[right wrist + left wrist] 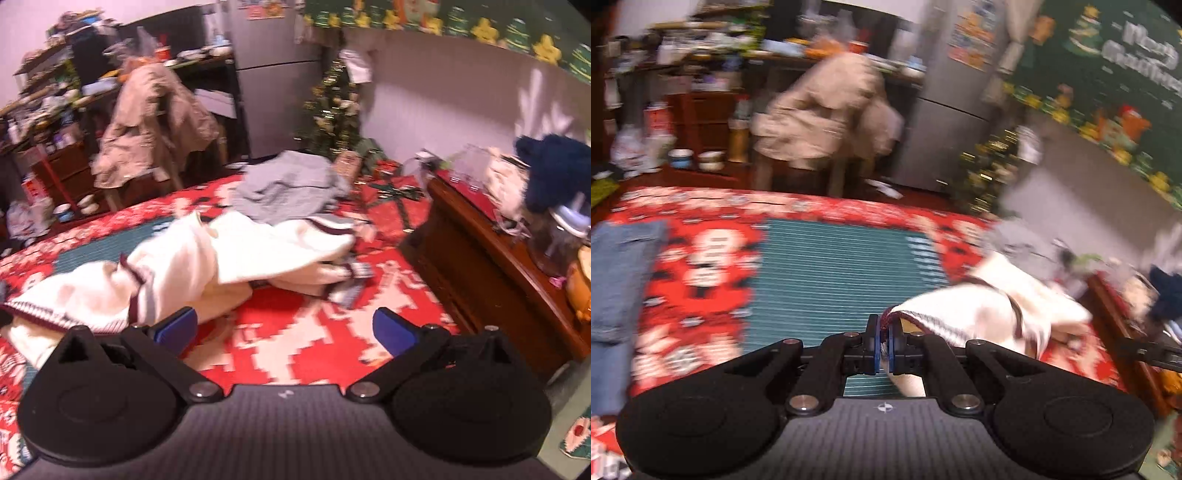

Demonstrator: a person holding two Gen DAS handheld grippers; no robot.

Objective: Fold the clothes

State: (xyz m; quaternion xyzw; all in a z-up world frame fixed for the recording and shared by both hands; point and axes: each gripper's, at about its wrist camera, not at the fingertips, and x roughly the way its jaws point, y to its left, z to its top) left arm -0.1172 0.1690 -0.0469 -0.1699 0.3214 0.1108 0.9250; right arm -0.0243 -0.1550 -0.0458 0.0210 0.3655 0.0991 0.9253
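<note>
A white sweater with a dark red striped hem lies crumpled on the red patterned blanket. My left gripper is shut on the sweater's ribbed hem, pulling it over the teal centre panel. In the right wrist view the same white sweater stretches from the left edge to the middle of the blanket. My right gripper stands open above bare blanket, just right of the sweater, with nothing between its blue pads. A grey garment lies bunched behind the sweater.
Folded blue jeans lie at the blanket's left edge. A dark wooden cabinet with a navy fuzzy item stands at the right. A chair draped with a beige coat, a fridge and a small Christmas tree stand behind.
</note>
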